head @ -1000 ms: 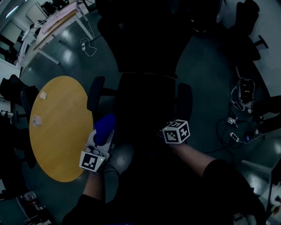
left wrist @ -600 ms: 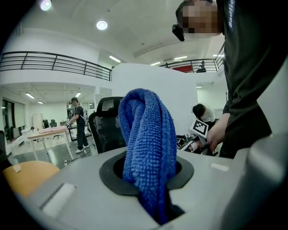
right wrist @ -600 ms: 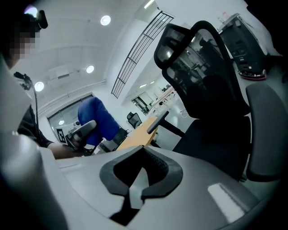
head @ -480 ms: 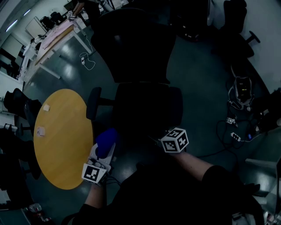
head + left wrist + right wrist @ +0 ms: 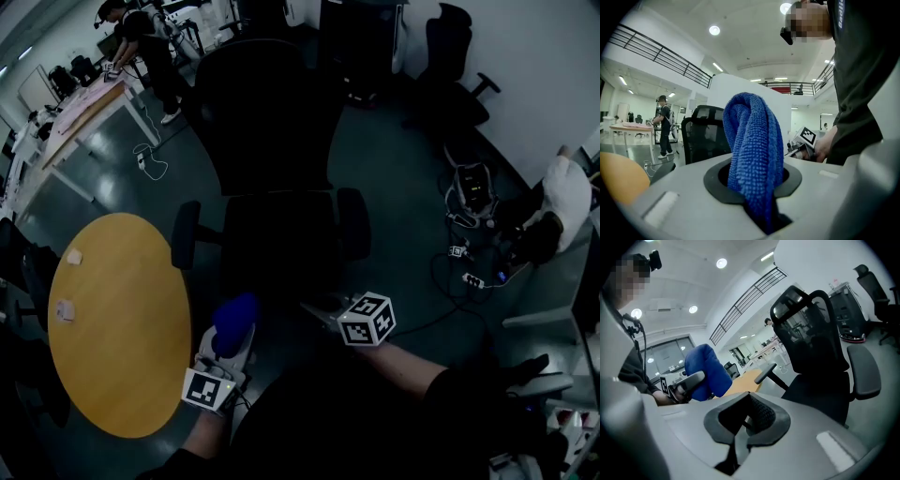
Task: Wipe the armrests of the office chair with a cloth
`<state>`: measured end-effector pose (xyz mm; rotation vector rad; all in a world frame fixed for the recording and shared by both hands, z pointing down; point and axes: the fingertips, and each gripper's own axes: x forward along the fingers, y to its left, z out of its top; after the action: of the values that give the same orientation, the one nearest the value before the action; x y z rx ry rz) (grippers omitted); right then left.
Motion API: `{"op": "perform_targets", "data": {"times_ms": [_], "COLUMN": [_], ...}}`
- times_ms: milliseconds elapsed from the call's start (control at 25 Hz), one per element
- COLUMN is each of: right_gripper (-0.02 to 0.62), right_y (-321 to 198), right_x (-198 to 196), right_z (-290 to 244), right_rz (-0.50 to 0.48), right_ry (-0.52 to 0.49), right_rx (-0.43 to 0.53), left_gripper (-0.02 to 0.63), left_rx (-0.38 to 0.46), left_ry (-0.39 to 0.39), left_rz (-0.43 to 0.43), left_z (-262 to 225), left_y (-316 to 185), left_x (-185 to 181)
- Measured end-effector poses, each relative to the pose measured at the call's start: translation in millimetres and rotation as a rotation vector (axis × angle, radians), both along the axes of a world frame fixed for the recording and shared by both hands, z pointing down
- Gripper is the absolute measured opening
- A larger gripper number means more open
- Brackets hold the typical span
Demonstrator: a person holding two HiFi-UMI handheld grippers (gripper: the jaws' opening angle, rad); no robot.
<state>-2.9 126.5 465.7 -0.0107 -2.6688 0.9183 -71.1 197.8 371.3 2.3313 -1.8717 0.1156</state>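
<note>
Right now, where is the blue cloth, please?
Head view, lower left: the blue cloth is clamped in the left tool, between the yellow table and the office chair.

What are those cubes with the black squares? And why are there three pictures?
A person holds a grabbing tool in each hand; the marked cubes are parts of those tools. One picture comes from a camera on the person's head, looking down. The other two come from cameras riding on the tools. The left tool pinches a blue cloth. The right tool is shut and empty. Ahead stands a black office chair; the cloth is not touching it. Beside it is a round yellow table with two small pale squares on it.
</note>
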Motion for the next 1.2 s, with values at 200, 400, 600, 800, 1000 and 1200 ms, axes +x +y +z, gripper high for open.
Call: {"op": "perform_targets", "data": {"times_ms": [200,400,600,800,1000,1200], "right_gripper": [0.005,0.005,0.005,0.005,0.005,0.005], "right_y": [44.3,64.1,64.0,50.8,24.9,6.0], "right_x": [12.9,44.0,62.4,76.2,87.6,95.2], "right_z": [-14.3,-26.7,-56.9,-88.5,-122.9,-154.8], "right_rz": [0.038,0.111,0.133,0.112,0.09,0.127], "right_ry": [0.001,-0.02,-0.078,-0.138,-0.198,-0.244], "right_rx": [0.079,0.064,0.133,0.207,0.289,0.394], "left_gripper": [0.109,0.109,0.109,0.109,0.109,0.109], "left_rx": [0.037,0.049,0.046,0.083,0.108,0.129], "left_ry": [0.078,0.165,0.183,0.2,0.208,0.204], "left_rz": [0.09,0.135,0.138,0.097,0.048,0.018], "left_z": [-6.0,-5.7,-22.5,-50.2,-71.2,-87.2], "left_y": [31.5,41.8,41.3,35.1,20.4,10.2], "left_x": [13.8,25.7,36.0,48.4,67.5,88.6]}}
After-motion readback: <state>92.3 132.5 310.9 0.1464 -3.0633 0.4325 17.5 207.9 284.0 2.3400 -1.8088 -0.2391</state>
